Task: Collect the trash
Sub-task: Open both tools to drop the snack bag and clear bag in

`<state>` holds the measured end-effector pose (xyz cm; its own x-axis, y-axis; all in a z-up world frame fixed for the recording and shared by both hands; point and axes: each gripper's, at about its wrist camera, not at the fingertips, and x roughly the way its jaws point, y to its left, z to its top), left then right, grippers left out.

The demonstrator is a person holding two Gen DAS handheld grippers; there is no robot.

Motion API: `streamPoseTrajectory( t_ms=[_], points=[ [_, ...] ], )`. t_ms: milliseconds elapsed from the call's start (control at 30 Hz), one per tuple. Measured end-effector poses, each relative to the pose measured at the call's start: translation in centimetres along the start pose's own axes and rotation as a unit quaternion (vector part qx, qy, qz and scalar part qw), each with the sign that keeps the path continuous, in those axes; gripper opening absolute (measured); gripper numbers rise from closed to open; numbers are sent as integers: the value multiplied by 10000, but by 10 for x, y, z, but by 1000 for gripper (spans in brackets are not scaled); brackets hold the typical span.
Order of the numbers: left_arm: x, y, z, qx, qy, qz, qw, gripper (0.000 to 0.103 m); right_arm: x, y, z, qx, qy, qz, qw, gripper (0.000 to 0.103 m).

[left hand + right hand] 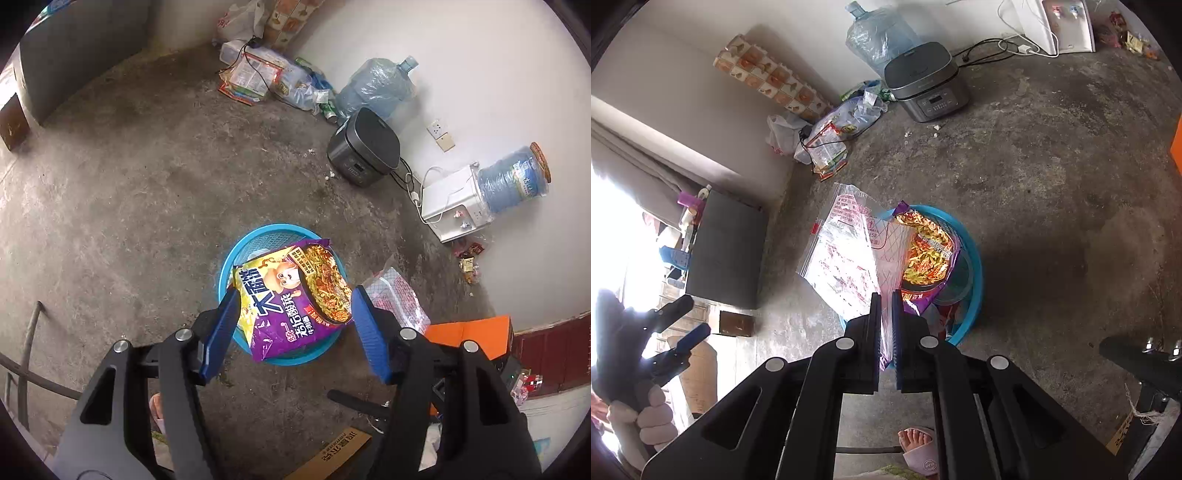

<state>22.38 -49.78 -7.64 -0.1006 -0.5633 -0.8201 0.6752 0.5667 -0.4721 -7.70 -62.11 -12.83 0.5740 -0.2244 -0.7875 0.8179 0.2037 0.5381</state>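
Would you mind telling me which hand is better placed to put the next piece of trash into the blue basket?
Right. Its claw is shut on the clear printed bag beside the blue basket. The left claw is open and empty above the noodle wrapper.

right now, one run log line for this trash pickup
left gripper: open, nothing held | noodle wrapper: lying across blue basket | right gripper: shut on clear plastic bag beside basket

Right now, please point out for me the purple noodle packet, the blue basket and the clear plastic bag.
purple noodle packet [291, 295]: left wrist view, middle of its printed front.
blue basket [236, 254]: left wrist view, left part of its rim.
clear plastic bag [846, 251]: right wrist view, middle of the printed sheet.
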Motion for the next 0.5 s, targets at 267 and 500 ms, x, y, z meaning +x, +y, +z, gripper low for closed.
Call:
streamPoseTrajectory(
  t_ms=[267,500],
  points=[
    [-145,17,-52,768,-980,574,9906,72,94,37,11,-685,806,-707,9919,12],
    [-222,52,-115,758,-1507,1099,9795,77,125,53,9,-1179,999,-1178,9809,37]
  ],
)
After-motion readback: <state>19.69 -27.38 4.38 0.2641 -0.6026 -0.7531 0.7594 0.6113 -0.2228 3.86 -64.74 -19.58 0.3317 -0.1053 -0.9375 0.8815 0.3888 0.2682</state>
